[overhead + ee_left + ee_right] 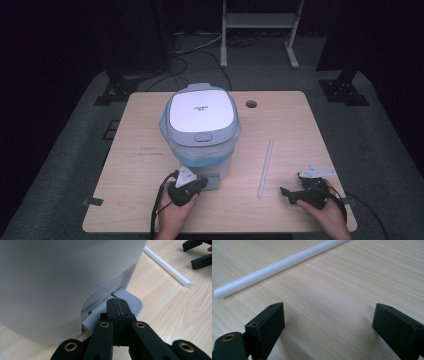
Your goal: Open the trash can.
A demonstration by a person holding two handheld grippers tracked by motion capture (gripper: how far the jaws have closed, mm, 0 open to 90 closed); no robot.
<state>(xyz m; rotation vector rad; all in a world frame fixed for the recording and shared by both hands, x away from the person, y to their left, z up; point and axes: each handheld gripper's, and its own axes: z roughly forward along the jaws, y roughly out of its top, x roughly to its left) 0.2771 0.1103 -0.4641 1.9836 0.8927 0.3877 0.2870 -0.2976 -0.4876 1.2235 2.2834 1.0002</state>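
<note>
While the left gripper [117, 305], jaws closed and empty, is pressing the grey ribbed pedal [130, 301] of the white lidded plastic bin [201, 131] at frame centre, it is risking slipping off and tipping the bin; the right gripper [328, 320] is resting wide open, empty.

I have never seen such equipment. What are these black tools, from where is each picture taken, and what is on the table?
A person sits at a wooden table and holds a hand tool with two black jaws in each hand. One picture looks down from above; the other two come from small cameras riding on each tool. The left gripper has its jaws shut, empty, their tips over the grey foot pedal of a white pedal bin whose lid is down. The right gripper rests open near a white tube lying flat on the table, holding nothing.
</note>
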